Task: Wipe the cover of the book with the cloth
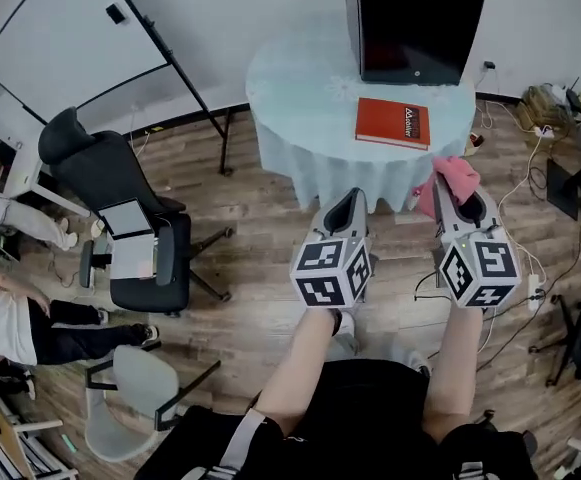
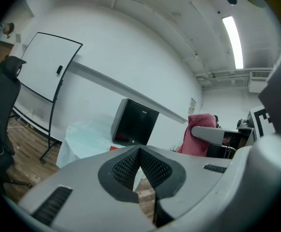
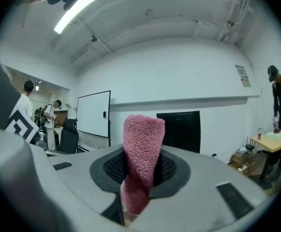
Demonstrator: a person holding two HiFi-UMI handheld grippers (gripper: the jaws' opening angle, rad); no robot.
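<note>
- Overhead, in the head view, the flat red hardback book [image 1: 393, 123] lies on the round desk [image 1: 300, 78] under a pale blue-green drape. It sits at upper centre of the frame, just in front of a black boxy cabinet [image 1: 415, 23] and near the desk's front edge.
- Both grippers hang well short of the desk at lower centre. The right gripper [image 1: 453, 193] has a pink terry cloth [image 1: 450, 173] bunched at its tips, and the left gripper [image 1: 347, 206] beside it carries nothing.
- Nothing pins the book, and the drape looks slippery. A hard stroke towards the person could likely push the book over that near edge, or ruck the drape under it.
- In the left gripper view, the fingers [image 2: 125, 166] meet at their tips with nothing between them. A sliver of the book shows left of centre, below the cabinet. Closed like this, the gripper could press the cover down, though hard tips might scuff it.
- In the right gripper view, the fingers [image 3: 171, 170] clamp a narrow upright fold of the cloth. The fold juts past the tips at centre frame and hides what lies straight ahead, and the book is not in this view.
- With so thin a fold, I judge the bare tips may reach the cover before the cloth does. Friction on the cover may also drag the cloth out of the grip.
</note>
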